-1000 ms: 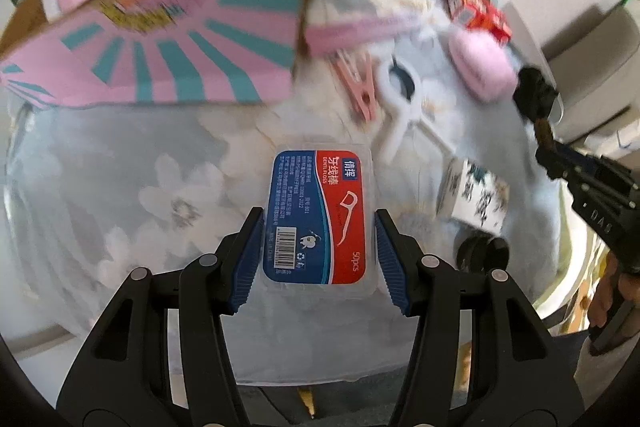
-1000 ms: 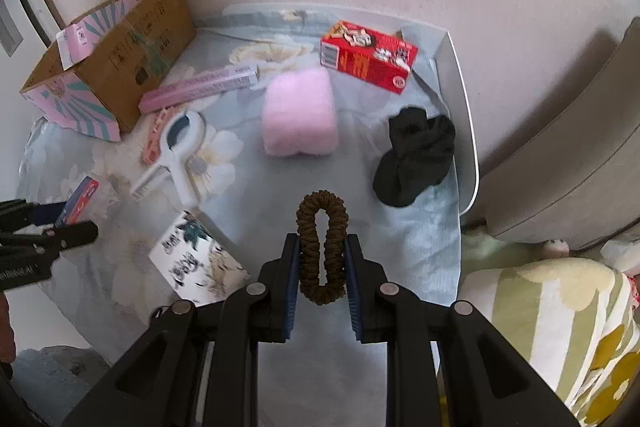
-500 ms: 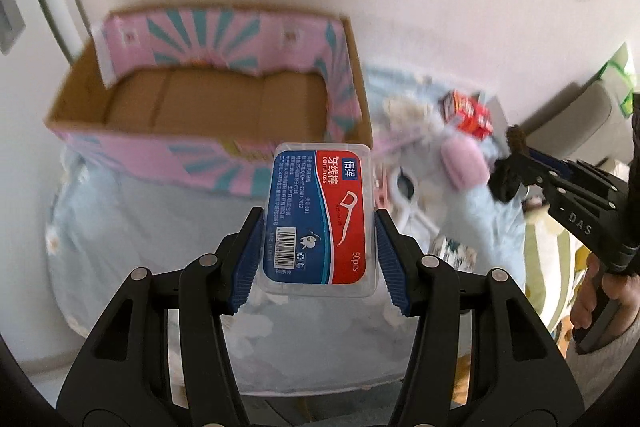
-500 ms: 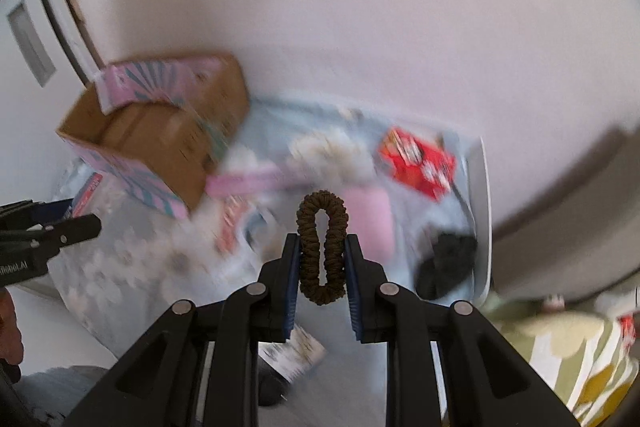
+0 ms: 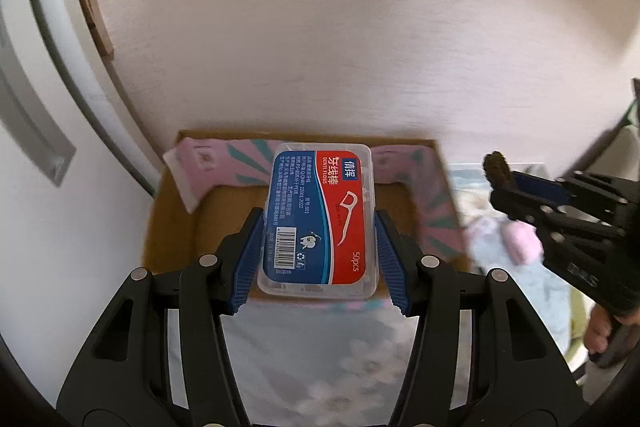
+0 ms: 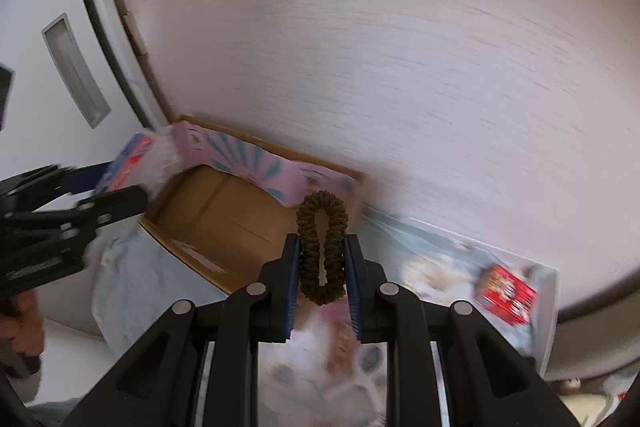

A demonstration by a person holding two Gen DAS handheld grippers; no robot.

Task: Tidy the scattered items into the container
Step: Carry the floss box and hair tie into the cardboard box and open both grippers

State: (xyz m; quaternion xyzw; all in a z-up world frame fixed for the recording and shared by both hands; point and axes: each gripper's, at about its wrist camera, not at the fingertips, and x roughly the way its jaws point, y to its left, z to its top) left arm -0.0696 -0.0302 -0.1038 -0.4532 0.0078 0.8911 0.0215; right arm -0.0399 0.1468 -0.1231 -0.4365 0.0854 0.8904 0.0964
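My left gripper point(image 5: 319, 259) is shut on a clear dental floss box point(image 5: 320, 215) with a blue and red label, held in the air in front of the open cardboard box point(image 5: 224, 211) with pink and teal flaps. My right gripper point(image 6: 322, 281) is shut on a brown hair scrunchie point(image 6: 322, 239), held above the table near the same cardboard box point(image 6: 224, 203). The right gripper point(image 5: 516, 187) also shows at the right of the left wrist view. The left gripper point(image 6: 92, 187) also shows at the left of the right wrist view.
The cardboard box stands against a pale wall on a floral blue cloth point(image 5: 320, 359). A red packet point(image 6: 506, 293) lies near the table's right edge point(image 6: 548, 311). A pink fluffy item point(image 5: 524, 243) and blurred small items point(image 6: 344, 347) lie on the cloth.
Both grippers have risen and tilted up toward the cardboard box, each still holding its item. The box now sits directly ahead in both views; the scattered items have dropped out of view.
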